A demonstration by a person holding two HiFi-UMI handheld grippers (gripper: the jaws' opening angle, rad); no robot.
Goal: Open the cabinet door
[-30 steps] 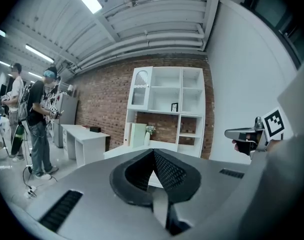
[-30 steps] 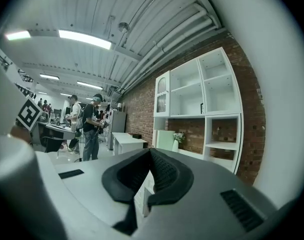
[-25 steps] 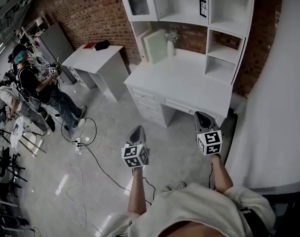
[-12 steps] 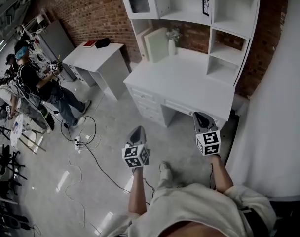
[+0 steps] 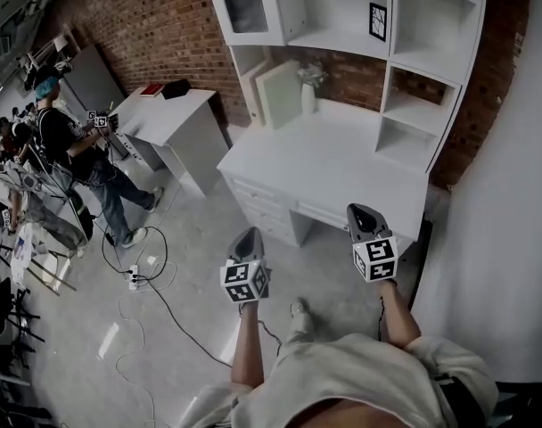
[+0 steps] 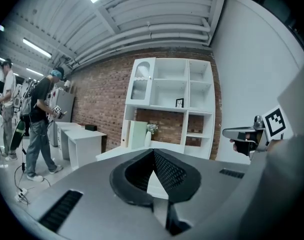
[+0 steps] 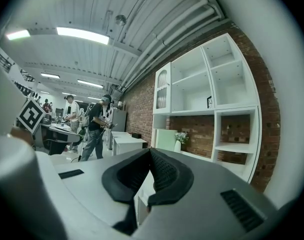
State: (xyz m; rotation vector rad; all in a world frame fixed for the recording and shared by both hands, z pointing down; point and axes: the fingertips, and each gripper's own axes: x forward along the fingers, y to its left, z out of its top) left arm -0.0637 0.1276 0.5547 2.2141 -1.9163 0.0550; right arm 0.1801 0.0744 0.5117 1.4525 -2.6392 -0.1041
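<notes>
Both the left gripper [image 5: 247,234] and right gripper [image 5: 364,212] were closed on nothing, well short of the door [image 5: 244,7] at the hutch's [image 5: 391,61] upper left; one needed opening before reaching its edge.

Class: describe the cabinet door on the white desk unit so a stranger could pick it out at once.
Against the brick wall stands a white desk with a shelf unit on top. The cabinet door closes that unit's top left compartment. Only this compartment has a door, with a glass pane; its neighbours stand open.
</notes>
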